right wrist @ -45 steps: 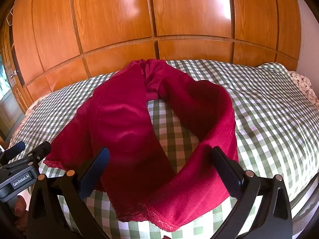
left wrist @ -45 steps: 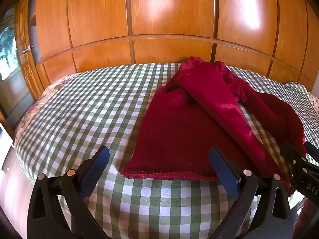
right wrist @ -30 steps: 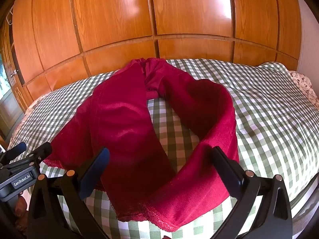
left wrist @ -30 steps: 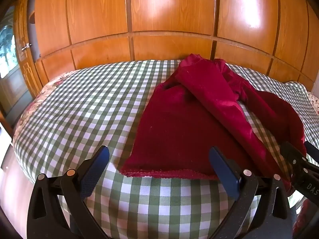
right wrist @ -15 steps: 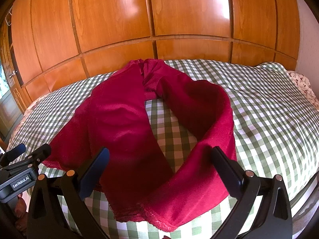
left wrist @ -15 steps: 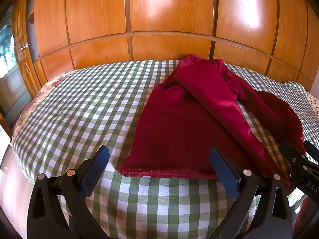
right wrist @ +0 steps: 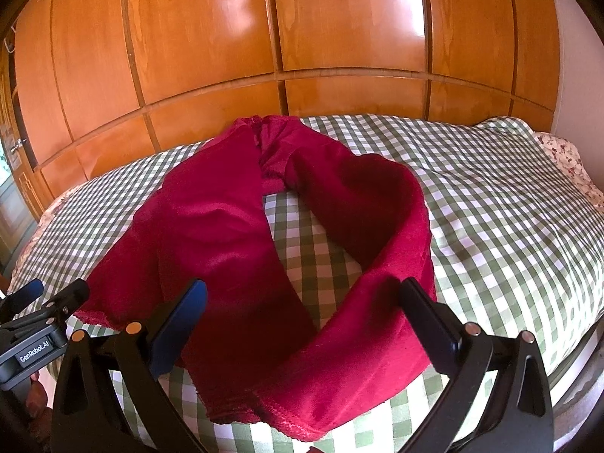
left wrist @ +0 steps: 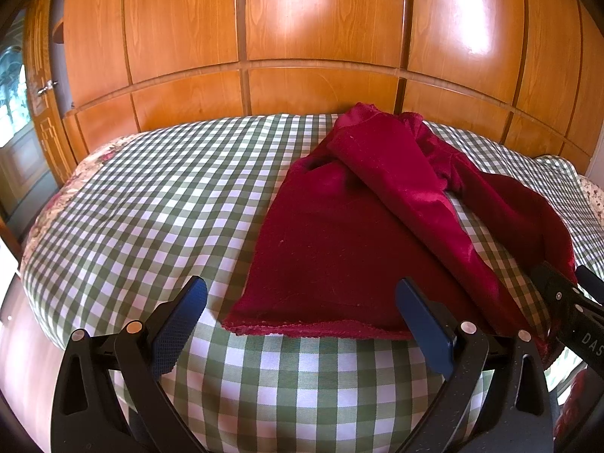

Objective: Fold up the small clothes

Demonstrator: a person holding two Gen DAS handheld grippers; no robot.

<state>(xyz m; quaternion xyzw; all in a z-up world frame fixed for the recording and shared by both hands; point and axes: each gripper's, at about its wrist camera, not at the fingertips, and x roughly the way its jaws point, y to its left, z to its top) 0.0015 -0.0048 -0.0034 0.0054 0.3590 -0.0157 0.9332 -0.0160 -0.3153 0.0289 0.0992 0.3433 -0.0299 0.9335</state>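
Left gripper (left wrist: 302,324) spread wide, blue pads (left wrist: 179,324) empty, poised just short of the lacy hem of the dark red garment (left wrist: 339,249); right gripper (right wrist: 302,324) equally wide, gripping nothing, hovering over the garment's near end. "GenRobot.AI" legible on the left gripper's body in the right view; only "DAS" readable at the left view's edge. Garment sprawled in a loop on the green-and-white checked bedspread (right wrist: 509,226); glossy wooden panelled wardrobe (right wrist: 339,37) behind.

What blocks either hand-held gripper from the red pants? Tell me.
Nothing visible. The left hand-held gripper and right hand-held gripper are both open at the near hems of the red pants on the bed.
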